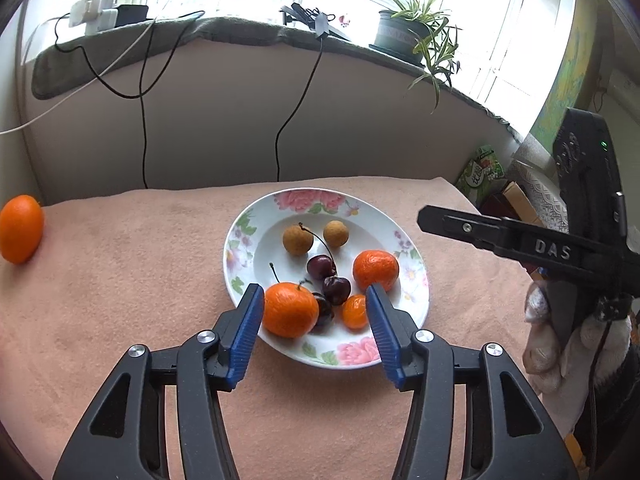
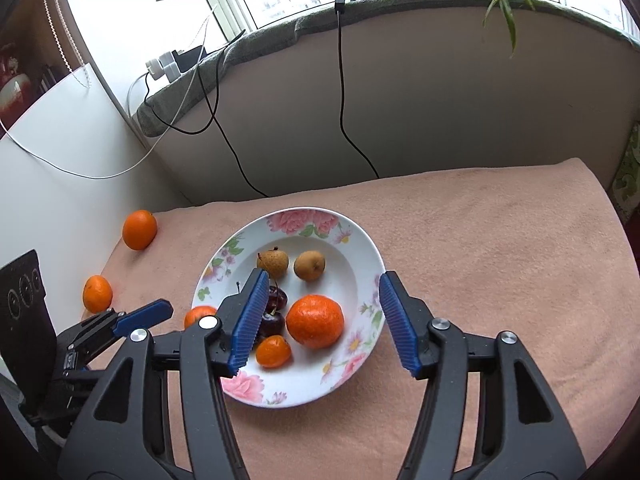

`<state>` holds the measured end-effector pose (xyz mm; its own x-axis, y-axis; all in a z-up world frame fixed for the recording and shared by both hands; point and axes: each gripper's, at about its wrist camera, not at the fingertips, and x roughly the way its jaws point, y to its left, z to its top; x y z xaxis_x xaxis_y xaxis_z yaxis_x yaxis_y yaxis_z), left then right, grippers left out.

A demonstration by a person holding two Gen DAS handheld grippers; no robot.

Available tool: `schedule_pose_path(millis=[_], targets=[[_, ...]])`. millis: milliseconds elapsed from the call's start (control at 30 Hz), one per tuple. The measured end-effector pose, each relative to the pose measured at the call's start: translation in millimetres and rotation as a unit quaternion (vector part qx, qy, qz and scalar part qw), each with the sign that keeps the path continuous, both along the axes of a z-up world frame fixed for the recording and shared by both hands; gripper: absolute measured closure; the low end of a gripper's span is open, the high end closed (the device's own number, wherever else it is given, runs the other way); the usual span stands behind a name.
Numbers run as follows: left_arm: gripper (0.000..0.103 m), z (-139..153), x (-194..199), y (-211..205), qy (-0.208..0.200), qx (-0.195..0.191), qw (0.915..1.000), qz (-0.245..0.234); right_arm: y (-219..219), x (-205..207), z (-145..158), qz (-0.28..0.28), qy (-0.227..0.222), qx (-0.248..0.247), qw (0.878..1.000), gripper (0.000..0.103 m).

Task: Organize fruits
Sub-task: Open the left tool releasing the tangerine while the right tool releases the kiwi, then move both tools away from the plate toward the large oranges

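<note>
Landmark: white floral-rimmed ceramic plate [image 1: 416, 280], sitting on the peach fleece cloth [image 1: 120, 300].

Left gripper [image 1: 316, 300]: blue ribbed pads spread apart, holding nothing, hovering over the plate's near edge. Right gripper [image 2: 320, 304]: pads also wide apart and empty, over the plate's near half.

In the plate:
- two round brown longans [image 1: 298, 241] on the far side
- dark red cherries with stems [image 1: 336, 290] at centre
- large orange mandarin [image 1: 290, 310] at near-left, just beside the left gripper's left pad
- second orange mandarin [image 1: 375, 270] on the right side
- small orange kumquat [image 1: 355, 312] near the front

Outside the plate, on the cloth:
- oval orange kumquat [image 2: 139, 229] far-left, close to the wall
- another small orange kumquat [image 2: 97, 294] left of the plate, at the cloth edge
</note>
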<state>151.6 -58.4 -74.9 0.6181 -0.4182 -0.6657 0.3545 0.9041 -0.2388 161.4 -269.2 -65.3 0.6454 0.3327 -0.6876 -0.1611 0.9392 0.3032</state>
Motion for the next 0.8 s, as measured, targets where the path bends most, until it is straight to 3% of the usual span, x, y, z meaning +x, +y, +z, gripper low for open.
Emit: schedule_pose_path(millis=[167,367,600,800], targets=[[0.051,2.6,-2.4,-1.9,0.000,0.005,1.0000,-0.005,-4.0,-51.6,15.6,-0.028,-0.037,-0.032,0.998,0.033],[0.051,12.0,-21.2,-6.1,-0.017,0.012,0.9998,0.002,-13.4,-93.5,24.4,-0.052,-0.055,-0.033,0.997,0.033],[0.046,27.3,-39.8,-5.4,-0.031,0.015,0.9988,0.033,-11.7,-124.9,35.6,-0.038,-0.082,-0.056,0.994,0.033],[0.044,39.4,-55.1,-0.7,-0.042,0.014,0.9981,0.042,-17.2,-131.8,40.9,-0.043,-0.090,-0.039,0.994,0.033]])
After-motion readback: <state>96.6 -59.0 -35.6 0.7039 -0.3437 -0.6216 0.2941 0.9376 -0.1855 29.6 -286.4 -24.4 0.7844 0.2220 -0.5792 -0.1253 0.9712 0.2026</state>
